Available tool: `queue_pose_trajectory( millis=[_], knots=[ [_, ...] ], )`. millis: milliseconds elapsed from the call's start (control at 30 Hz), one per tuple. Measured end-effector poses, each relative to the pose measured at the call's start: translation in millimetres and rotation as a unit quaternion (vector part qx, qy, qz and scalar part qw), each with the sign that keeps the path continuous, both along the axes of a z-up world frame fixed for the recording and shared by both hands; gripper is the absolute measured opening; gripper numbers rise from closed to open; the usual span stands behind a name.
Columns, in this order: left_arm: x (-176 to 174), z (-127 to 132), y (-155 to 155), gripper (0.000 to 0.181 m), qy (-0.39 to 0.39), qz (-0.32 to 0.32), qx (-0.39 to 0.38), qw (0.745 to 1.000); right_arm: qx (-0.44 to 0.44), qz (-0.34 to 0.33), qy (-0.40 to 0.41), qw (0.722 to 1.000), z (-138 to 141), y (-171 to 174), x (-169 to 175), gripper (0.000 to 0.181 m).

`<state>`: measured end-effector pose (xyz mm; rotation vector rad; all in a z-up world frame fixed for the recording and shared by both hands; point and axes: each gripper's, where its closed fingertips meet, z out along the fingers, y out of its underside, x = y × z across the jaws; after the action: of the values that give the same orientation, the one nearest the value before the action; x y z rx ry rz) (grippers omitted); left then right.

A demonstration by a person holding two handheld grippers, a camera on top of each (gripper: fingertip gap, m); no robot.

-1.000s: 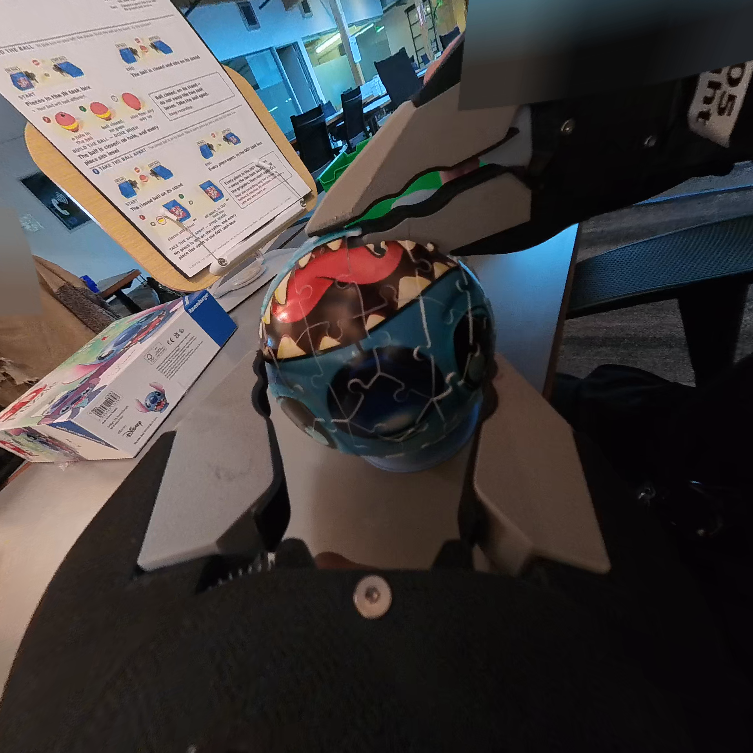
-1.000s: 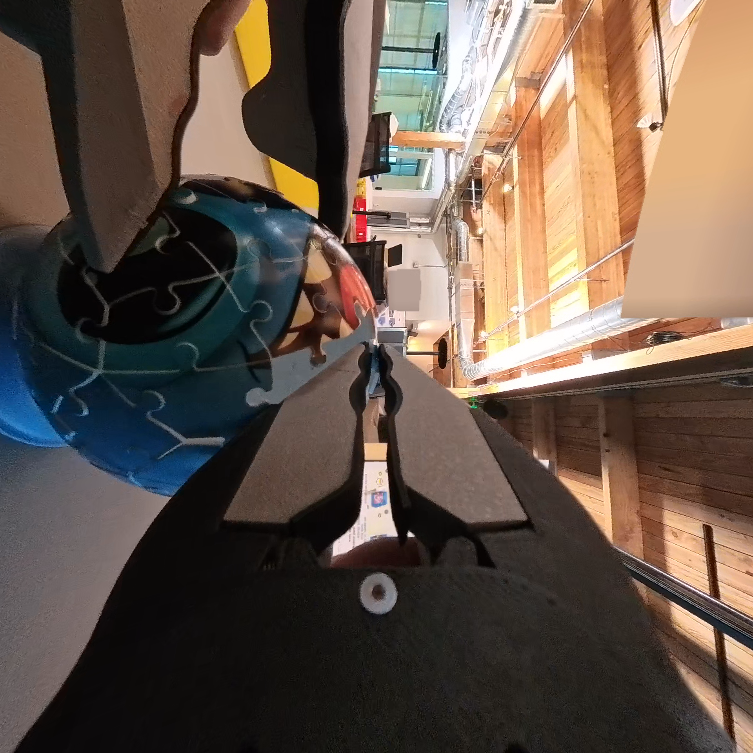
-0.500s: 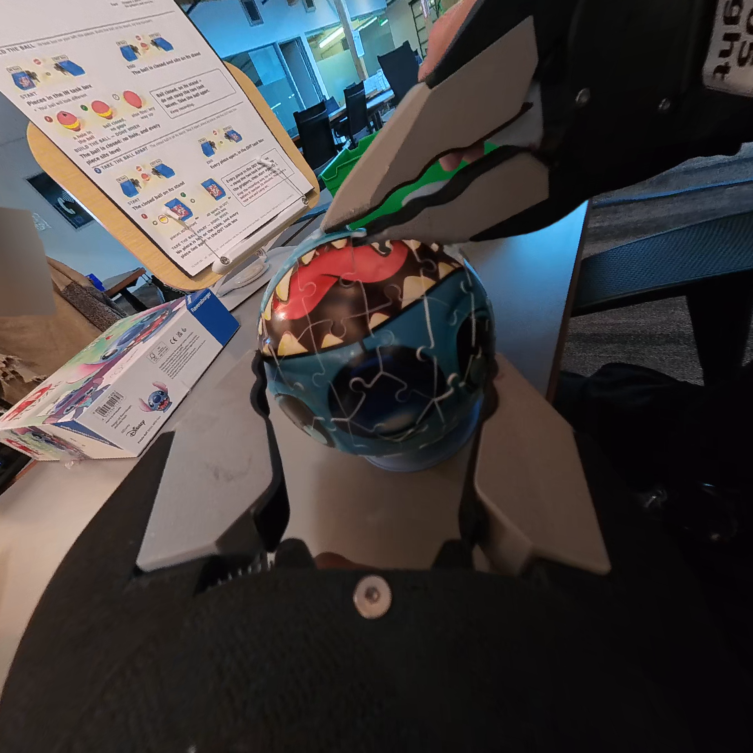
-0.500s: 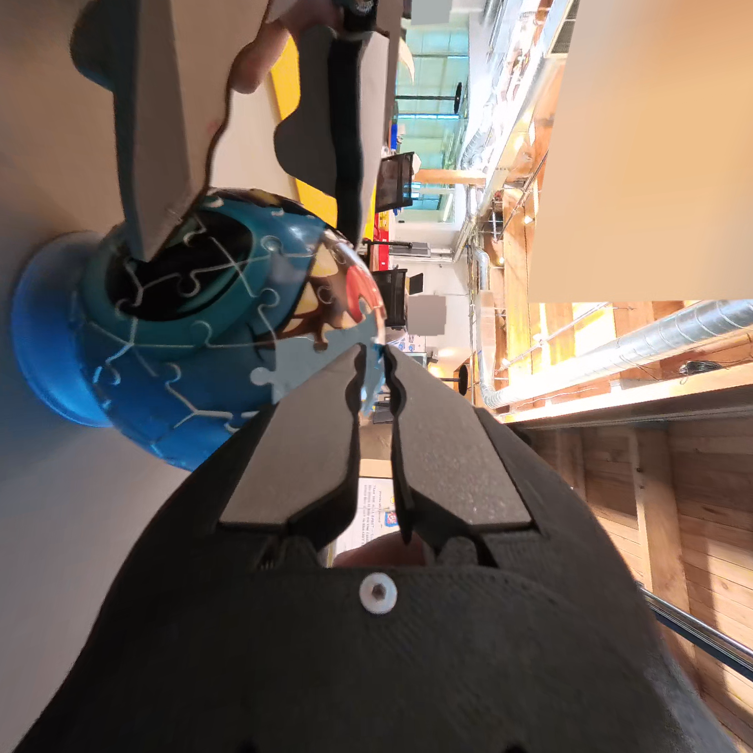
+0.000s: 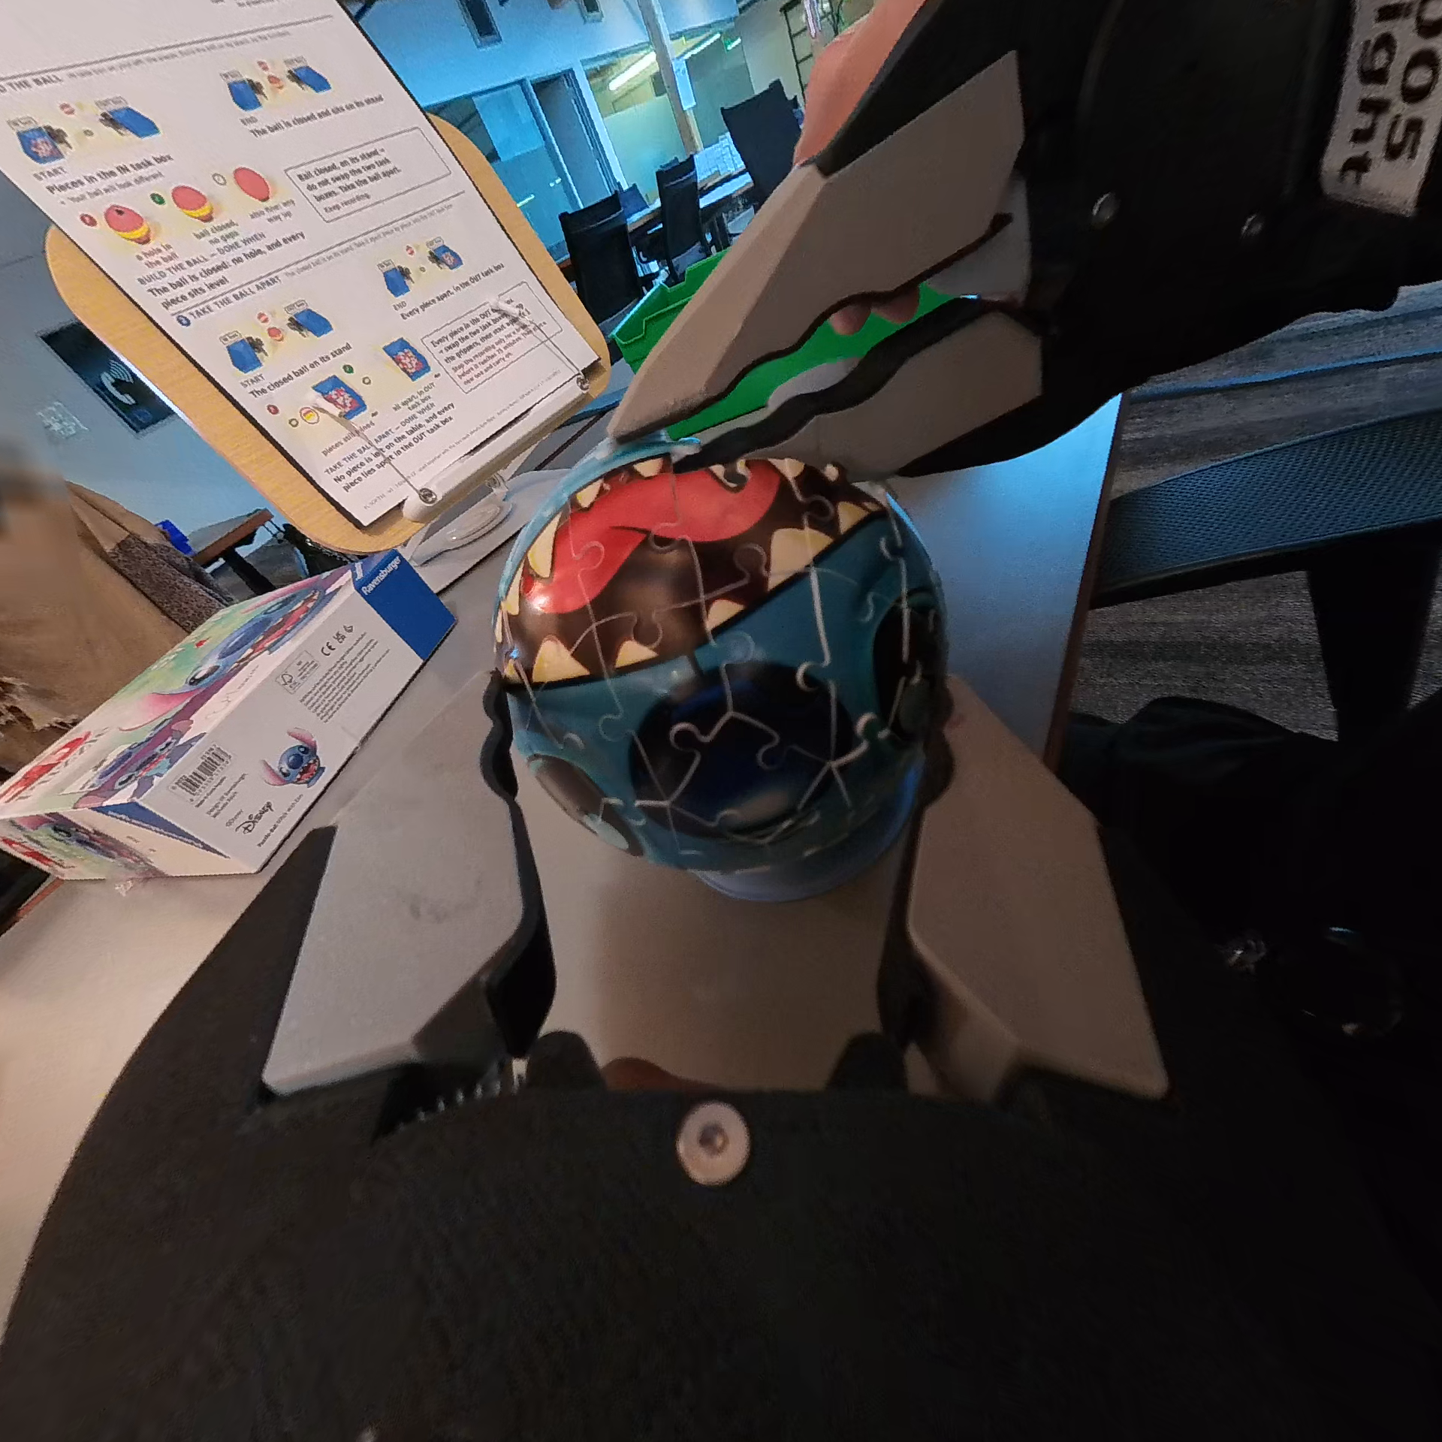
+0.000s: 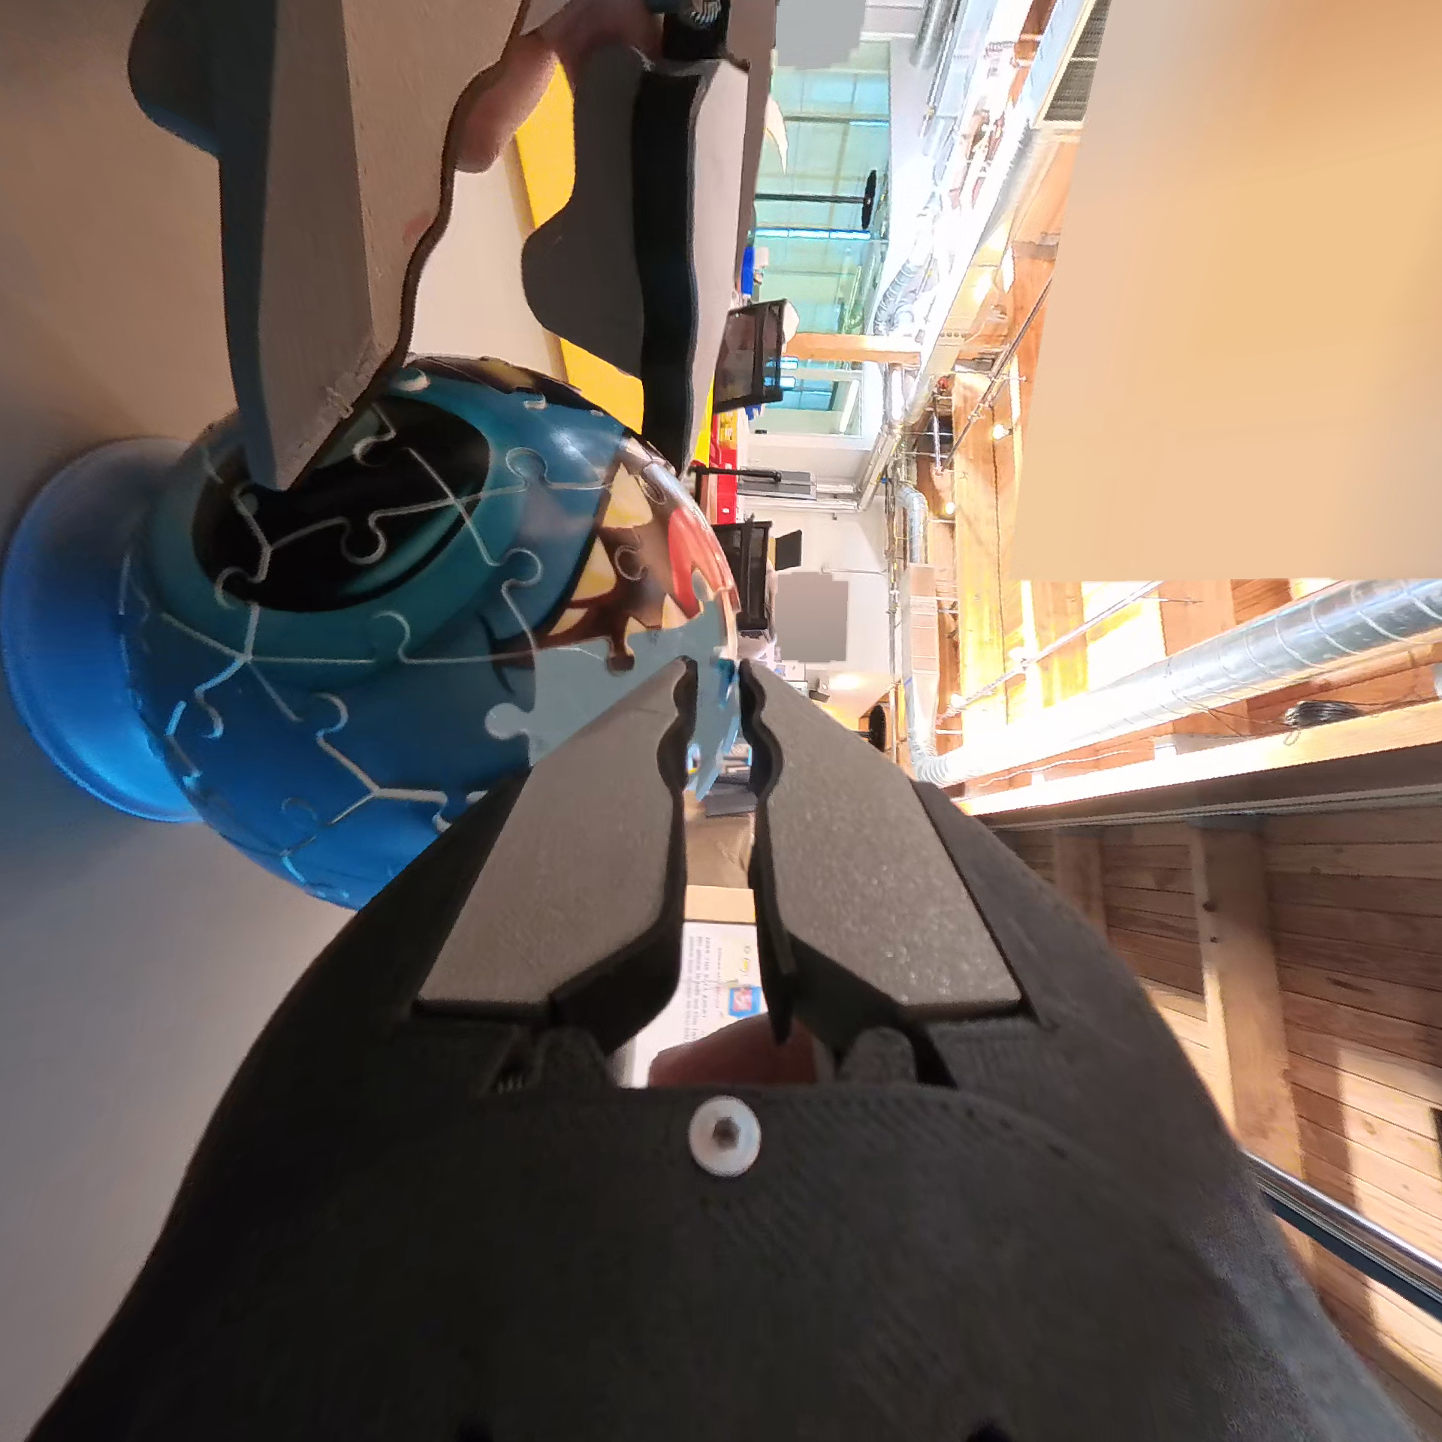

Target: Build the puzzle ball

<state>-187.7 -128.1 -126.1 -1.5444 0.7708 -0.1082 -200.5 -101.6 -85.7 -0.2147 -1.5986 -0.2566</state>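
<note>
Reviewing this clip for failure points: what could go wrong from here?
The right tongs pinch the light blue piece by a thin edge at the ball's top; it could slip or seat crooked. The left tongs grip the puzzle ball only at its sides on a small blue stand, so downward pressure might tip it.

Right claw (image 6: 714,675) pinching puzzle piece (image 6: 706,737)

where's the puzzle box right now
In the left wrist view the puzzle box lies flat on the table at the left, beside the puzzle ball and in front of the instruction sheet on its stand.
</note>
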Motion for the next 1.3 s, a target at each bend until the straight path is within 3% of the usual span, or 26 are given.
queue_pose_trajectory(
  millis=[267,1300],
  knots=[
    [0.0,0.0,0.3,0.103,0.000,0.000,0.000,1.000,-0.018,0.000,0.002,1.000,1.5,1.4,1.2,0.016],
    [-2.4,0.1,2.2,0.103,-0.004,-0.003,-0.001,1.000,-0.023,0.011,-0.010,1.000,1.2,2.4,-5.4,0.002]
  ],
)
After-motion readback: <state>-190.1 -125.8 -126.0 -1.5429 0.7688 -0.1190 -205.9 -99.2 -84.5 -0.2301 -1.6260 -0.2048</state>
